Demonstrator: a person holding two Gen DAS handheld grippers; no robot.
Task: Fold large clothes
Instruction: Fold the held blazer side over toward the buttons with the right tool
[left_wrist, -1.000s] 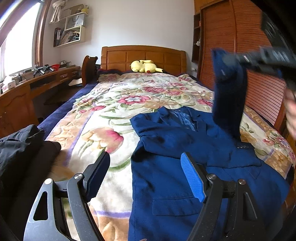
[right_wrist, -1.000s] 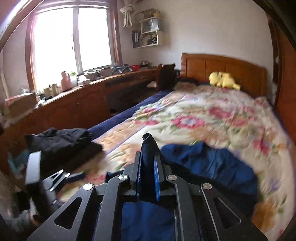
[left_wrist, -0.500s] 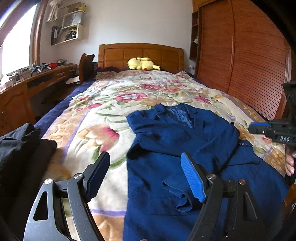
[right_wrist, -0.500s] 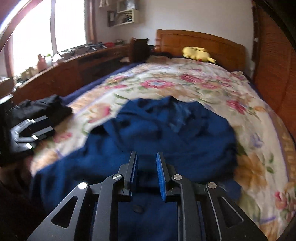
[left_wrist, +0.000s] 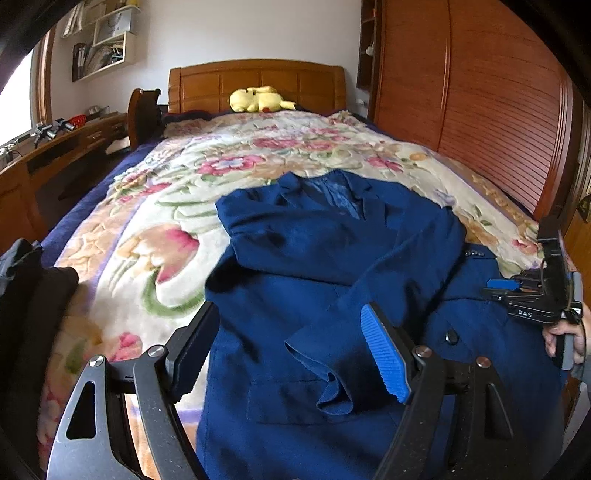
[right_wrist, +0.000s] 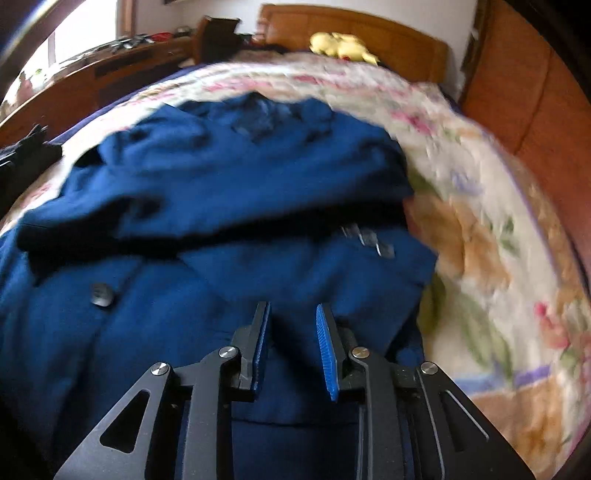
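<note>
A dark blue suit jacket (left_wrist: 332, 258) lies front-up on the floral bedspread (left_wrist: 155, 229), collar toward the headboard. Its right sleeve lies folded diagonally across the chest, cuff (left_wrist: 328, 373) near my left gripper. My left gripper (left_wrist: 291, 350) is wide open and empty, hovering over the jacket's lower left part. My right gripper (right_wrist: 291, 350) is open with a narrow gap and empty, low over the jacket's (right_wrist: 221, 206) lower right front. It also shows at the right edge of the left wrist view (left_wrist: 532, 295).
A pile of black clothes (left_wrist: 26, 295) lies at the bed's left edge. A yellow plush toy (left_wrist: 258, 99) sits by the wooden headboard (left_wrist: 258, 85). A wooden wardrobe (left_wrist: 480, 110) runs along the right side, a desk (left_wrist: 55, 147) along the left.
The right gripper let go of the sleeve, which now lies across the jacket's chest, then opened and dropped low over the jacket's right front. The left gripper stayed open.
</note>
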